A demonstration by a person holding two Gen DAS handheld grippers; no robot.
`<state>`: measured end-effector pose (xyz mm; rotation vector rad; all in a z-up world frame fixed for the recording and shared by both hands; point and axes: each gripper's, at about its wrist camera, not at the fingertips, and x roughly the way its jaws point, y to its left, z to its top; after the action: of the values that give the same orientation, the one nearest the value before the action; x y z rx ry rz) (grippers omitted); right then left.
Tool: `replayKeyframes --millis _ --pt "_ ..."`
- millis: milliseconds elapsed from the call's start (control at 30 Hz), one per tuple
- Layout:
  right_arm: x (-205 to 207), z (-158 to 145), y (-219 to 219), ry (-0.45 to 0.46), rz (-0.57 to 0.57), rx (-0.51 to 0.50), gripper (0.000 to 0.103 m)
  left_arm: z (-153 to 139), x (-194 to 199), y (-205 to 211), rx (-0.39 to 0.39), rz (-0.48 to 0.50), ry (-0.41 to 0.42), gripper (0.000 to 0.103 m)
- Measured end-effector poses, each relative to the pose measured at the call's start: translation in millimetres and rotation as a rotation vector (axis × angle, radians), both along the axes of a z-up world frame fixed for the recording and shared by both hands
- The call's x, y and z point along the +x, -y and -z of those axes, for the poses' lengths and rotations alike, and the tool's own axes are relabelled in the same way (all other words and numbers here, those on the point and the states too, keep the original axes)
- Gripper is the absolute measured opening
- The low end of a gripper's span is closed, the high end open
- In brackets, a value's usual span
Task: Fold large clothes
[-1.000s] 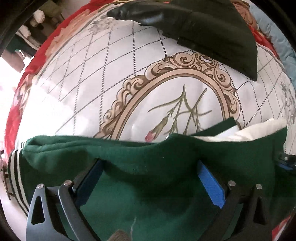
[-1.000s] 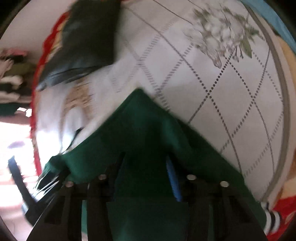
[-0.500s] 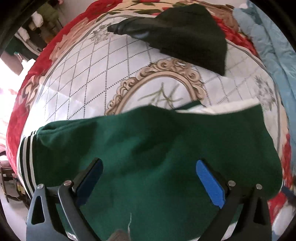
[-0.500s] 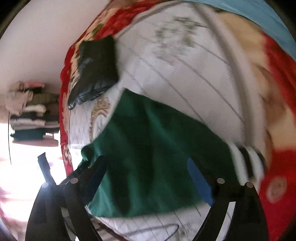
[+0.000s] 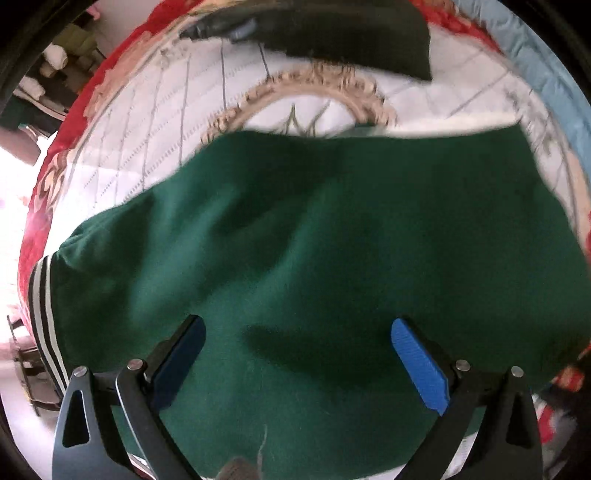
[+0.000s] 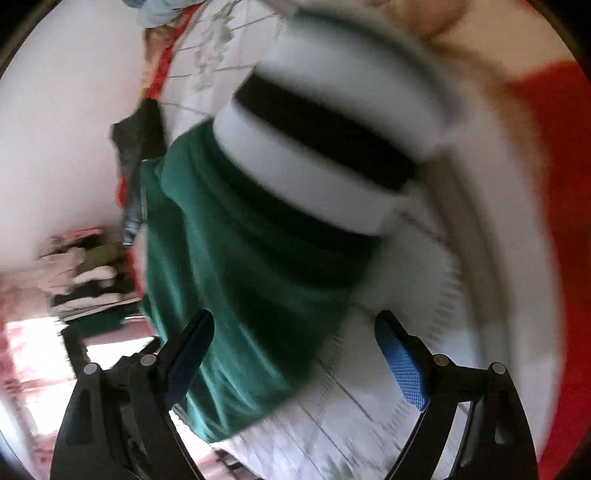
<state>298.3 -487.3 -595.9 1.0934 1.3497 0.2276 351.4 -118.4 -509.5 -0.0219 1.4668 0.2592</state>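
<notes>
Green garment (image 5: 332, 251) w/ black-white striped cuff lay spread flat under my left gripper (image 5: 295, 354) and right gripper (image 6: 295, 354); both jaws wide, nothing held.

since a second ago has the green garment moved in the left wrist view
Yes. The green garment now spreads further up over the bedspread's oval frame, toward the dark garment.

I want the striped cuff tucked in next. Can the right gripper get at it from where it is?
Probably yes: the right gripper has its jaws wide and empty, and the cuff lies ahead with nothing over it.

Two wrist views, close above the shared green garment (image 5: 295, 240).
</notes>
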Motion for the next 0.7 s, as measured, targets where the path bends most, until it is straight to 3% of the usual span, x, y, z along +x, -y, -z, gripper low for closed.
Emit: replayKeyframes --millis 133,300,333,367,500,600,700 --pt "22.2 13.0 -13.2 0.054 0.085 0.086 0.092 12.7 1.8 -10.2 -0.059 -0.03 -0.012 0.103" --pt "39.1 23.9 -19.4 0.092 0.175 0.168 0.089 13.4 6.3 -12.6 -0.063 -0.016 -0.001 0.103" --pt "41.2 25.4 -21.6 0.088 0.183 0.177 0.064 13.8 7.6 -14.2 -0.067 -0.02 0.001 0.103" --pt "43.9 29.6 -25.8 0.061 0.184 0.18 0.026 14.2 9.4 -16.3 -0.071 -0.022 0.003 0.103" --pt "48.2 19.8 -30.2 0.081 0.237 0.226 0.019 8.1 13.2 -24.8 -0.098 -0.043 -0.01 0.103" --pt "48.2 -7.3 -30.0 0.107 0.247 0.22 0.018 -5.3 9.4 -31.9 -0.06 -0.043 0.018 0.103" --pt "46.3 -36.8 -24.5 0.136 0.251 0.194 0.018 8.9 6.3 -38.6 -0.117 -0.073 -0.007 0.103"
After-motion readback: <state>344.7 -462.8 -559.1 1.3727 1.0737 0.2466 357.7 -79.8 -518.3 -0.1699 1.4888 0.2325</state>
